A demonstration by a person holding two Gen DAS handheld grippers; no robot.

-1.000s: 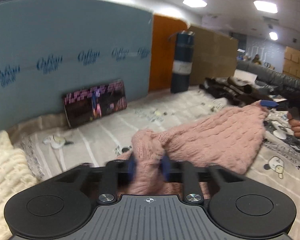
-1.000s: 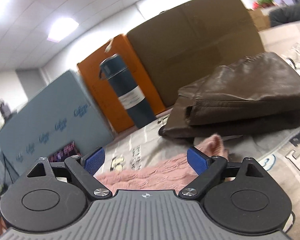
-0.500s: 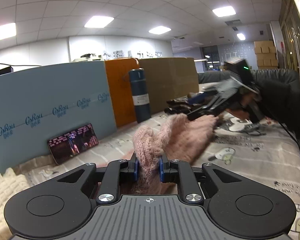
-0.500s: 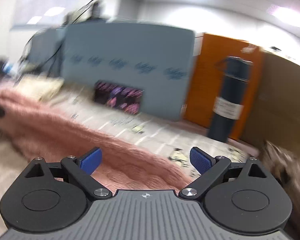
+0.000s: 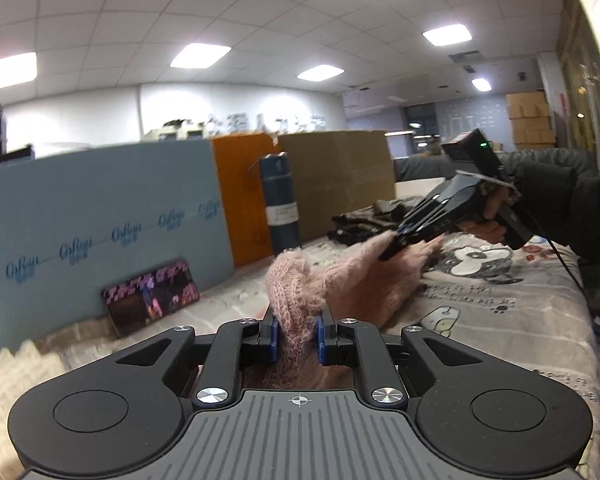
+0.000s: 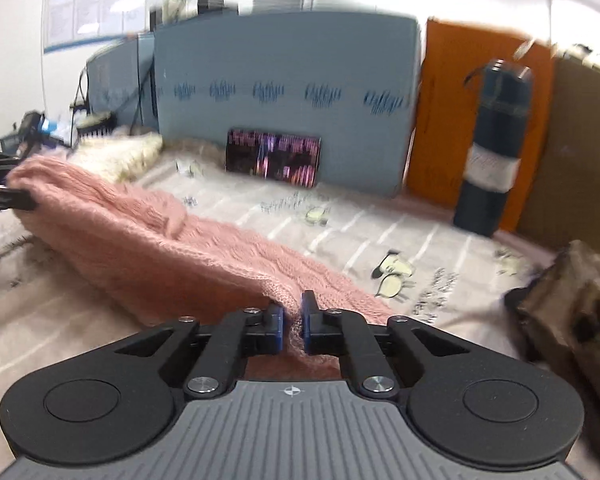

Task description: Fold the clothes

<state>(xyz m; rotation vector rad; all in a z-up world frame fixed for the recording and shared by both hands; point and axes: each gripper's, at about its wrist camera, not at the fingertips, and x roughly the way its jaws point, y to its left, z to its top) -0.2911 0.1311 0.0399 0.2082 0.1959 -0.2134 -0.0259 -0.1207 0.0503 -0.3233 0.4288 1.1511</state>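
A pink knitted sweater (image 5: 364, 280) is held stretched above the cartoon-print bed sheet (image 5: 500, 304). My left gripper (image 5: 297, 338) is shut on a bunched end of it. My right gripper (image 6: 294, 326) is shut on the other end, and it shows from the side in the left wrist view (image 5: 396, 240). In the right wrist view the sweater (image 6: 160, 240) runs left and away to the left gripper (image 6: 8, 200) at the frame's left edge.
A blue foam board (image 6: 284, 92), an orange board (image 6: 440, 120) and cardboard (image 5: 340, 176) stand at the back. A phone (image 6: 274, 158) leans on the blue board. A dark blue flask (image 6: 492, 152) stands upright. A brown jacket (image 6: 572, 296) lies right, a cream knit (image 6: 116, 156) left.
My right gripper has shut on the sweater's end; it was open before. Both grippers now hold the sweater lifted off the sheet between them.
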